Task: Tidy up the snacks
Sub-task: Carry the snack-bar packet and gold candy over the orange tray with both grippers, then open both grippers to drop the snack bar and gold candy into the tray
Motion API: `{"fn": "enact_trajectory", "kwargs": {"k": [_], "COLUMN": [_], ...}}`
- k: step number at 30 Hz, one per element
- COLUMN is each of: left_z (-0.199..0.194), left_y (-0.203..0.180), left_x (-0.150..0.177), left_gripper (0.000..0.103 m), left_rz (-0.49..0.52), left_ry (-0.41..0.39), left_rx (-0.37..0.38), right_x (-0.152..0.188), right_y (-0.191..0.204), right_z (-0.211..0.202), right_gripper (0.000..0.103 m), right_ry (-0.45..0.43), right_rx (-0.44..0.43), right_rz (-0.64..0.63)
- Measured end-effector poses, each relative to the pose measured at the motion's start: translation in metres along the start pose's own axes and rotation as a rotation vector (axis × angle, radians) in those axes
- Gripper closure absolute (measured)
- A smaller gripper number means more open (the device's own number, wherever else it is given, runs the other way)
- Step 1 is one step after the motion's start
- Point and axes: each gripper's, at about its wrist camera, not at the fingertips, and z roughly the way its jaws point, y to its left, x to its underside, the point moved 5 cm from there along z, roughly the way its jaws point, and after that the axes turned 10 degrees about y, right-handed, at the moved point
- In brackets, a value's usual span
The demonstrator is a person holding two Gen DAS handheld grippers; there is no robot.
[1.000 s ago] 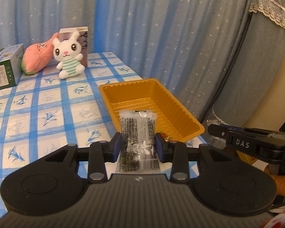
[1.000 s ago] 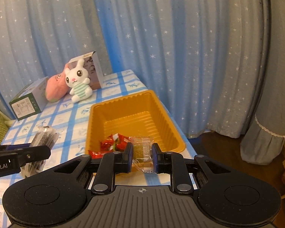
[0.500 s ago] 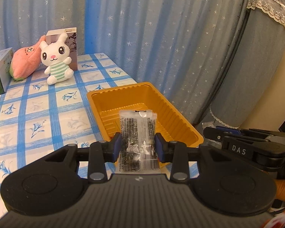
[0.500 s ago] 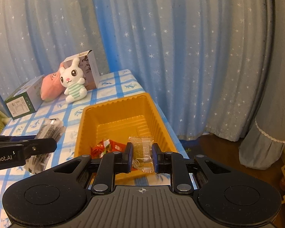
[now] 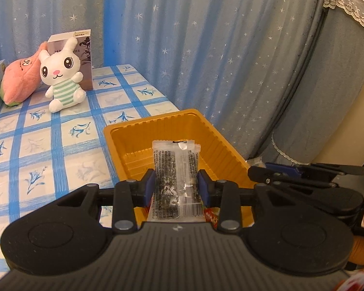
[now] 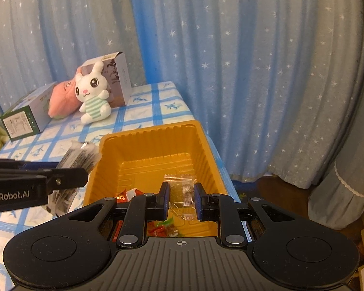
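A table covered by a blue-and-white checked cloth [image 5: 60, 145] with small flower prints is seen from two handheld grippers, with pale blue star-printed curtains [image 6: 254, 72] hung behind it. An orange plastic tray [image 6: 206, 145] with ribbed walls is placed at the near right part of the table. The left gripper [image 5: 176, 188] is closed on a clear packet filled with dark printed pieces [image 5: 176, 169], which is clamped upright between the blue pads and is held over the near end of the tray. The right gripper [image 6: 181, 197] is closed on a small transparent packet [image 6: 182, 191], which is pinched between its pads and is held above the tray's interior. Red-wrapped snacks [image 6: 165, 229] are seen lying on the tray floor at its near end, partly hidden by the gripper body. In the right wrist view the left gripper is seen at the left edge, with its dark packet just beside the tray's left wall. At the far end of the table a white plush rabbit [image 5: 62, 77] in a green-striped shirt is seated, with a pink plush toy [image 5: 19, 84] leaned beside it and a brown box [image 5: 83, 55] stood upright behind it. A green and white box [image 6: 26, 116] is laid to the left of the toys.
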Motion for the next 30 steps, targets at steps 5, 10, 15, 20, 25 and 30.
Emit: {"fn": "enact_trajectory", "kwargs": {"k": [5,10,15,20,25,30], "left_z": [0.015,0.029,0.039,0.047,0.059,0.053], "left_y": [0.006,0.013,0.020,0.024,0.028,0.041], "left_x": [-0.011,-0.021,-0.029,-0.036,-0.038,-0.031], "left_gripper": [0.069,0.069,0.069,0.069,0.062,0.055], "left_rz": [-0.005,-0.012,-0.022,-0.021,-0.031,-0.041], "left_ry": [0.009,0.020,0.024,0.031,0.045,0.026], "left_rx": [-0.003,-0.003,0.002,0.002,0.025,-0.022], "right_x": [-0.007,-0.015,-0.020,-0.025,-0.024,-0.020], "right_y": [0.001,0.002,0.002,0.001,0.000,-0.002], "right_z": [0.021,0.037,0.048,0.055,0.060,0.059], "right_gripper": [0.082,0.082,0.082,0.082,0.082,0.082], "right_ry": [0.024,0.041,0.049,0.051,0.060,0.065], "right_rx": [-0.006,-0.012,-0.013,-0.011,-0.012,-0.020], "right_rz": [-0.019,-0.024,-0.033,-0.030,-0.025,-0.016]}}
